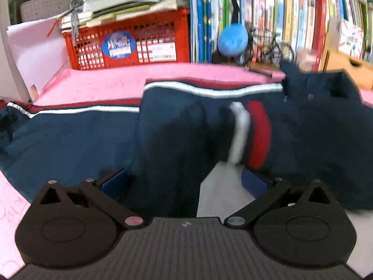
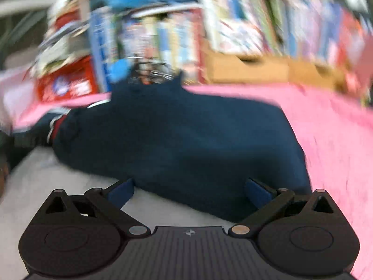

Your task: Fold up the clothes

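A navy garment [image 1: 88, 135] with white and red stripes lies spread over the pink tabletop [image 1: 98, 81], part of it folded over so that a striped band [image 1: 251, 135] runs upright. My left gripper [image 1: 184, 182] is open wide just over the garment's near edge; cloth lies between its blue pads [image 1: 115, 182] without being pinched. In the blurred right wrist view the same garment [image 2: 181, 140] forms a dark mound on the pink tabletop [image 2: 331, 140]. My right gripper [image 2: 190, 191] hangs open at its near edge, with nothing pressed between its pads [image 2: 258, 192].
A red plastic crate [image 1: 130, 44] stacked with papers stands at the back left. Rows of books [image 1: 279, 16], a blue plush ball [image 1: 233, 38] and a small bicycle model [image 1: 277, 49] line the back. A wooden box [image 1: 347, 67] sits back right. A white surface [image 2: 58, 186] shows near the front.
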Motion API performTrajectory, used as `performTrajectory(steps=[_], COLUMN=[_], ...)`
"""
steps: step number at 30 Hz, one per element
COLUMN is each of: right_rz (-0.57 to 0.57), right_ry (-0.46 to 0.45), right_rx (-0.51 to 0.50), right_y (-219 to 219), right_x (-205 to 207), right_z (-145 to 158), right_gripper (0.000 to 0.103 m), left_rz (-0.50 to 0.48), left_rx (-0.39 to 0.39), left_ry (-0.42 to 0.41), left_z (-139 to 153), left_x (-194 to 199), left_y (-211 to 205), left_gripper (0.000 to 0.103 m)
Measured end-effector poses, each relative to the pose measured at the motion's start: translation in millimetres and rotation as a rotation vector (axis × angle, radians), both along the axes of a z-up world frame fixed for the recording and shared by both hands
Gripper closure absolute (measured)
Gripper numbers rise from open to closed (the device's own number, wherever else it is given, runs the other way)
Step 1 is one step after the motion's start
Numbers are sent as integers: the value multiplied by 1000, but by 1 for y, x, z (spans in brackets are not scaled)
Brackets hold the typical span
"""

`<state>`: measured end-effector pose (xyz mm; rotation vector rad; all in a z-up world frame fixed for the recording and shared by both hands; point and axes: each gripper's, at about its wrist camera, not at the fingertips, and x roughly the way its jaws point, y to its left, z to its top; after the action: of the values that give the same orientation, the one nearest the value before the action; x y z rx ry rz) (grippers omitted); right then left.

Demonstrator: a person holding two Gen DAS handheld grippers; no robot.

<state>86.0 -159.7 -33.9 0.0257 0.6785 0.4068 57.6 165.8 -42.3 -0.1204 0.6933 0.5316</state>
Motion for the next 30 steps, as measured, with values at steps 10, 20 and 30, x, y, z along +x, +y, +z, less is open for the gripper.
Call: performTrajectory(steps=[10,20,30], right_rz=[-18,-53,-52], right_ry=[-12,-95,-143], right_rx=[-147,-311,-181], right_y=[15,36,27], right_x=[-3,-51,-223], right_z=[-6,17,26], right_gripper=[0,0,0], left_rz=[8,-126,-160], left_rx=[-40,7,-44], left_ry=[-4,42,28], left_z=[0,45,50], left_x=[2,-86,-205], left_y=[3,-33,-79], left_gripper=[0,0,0])
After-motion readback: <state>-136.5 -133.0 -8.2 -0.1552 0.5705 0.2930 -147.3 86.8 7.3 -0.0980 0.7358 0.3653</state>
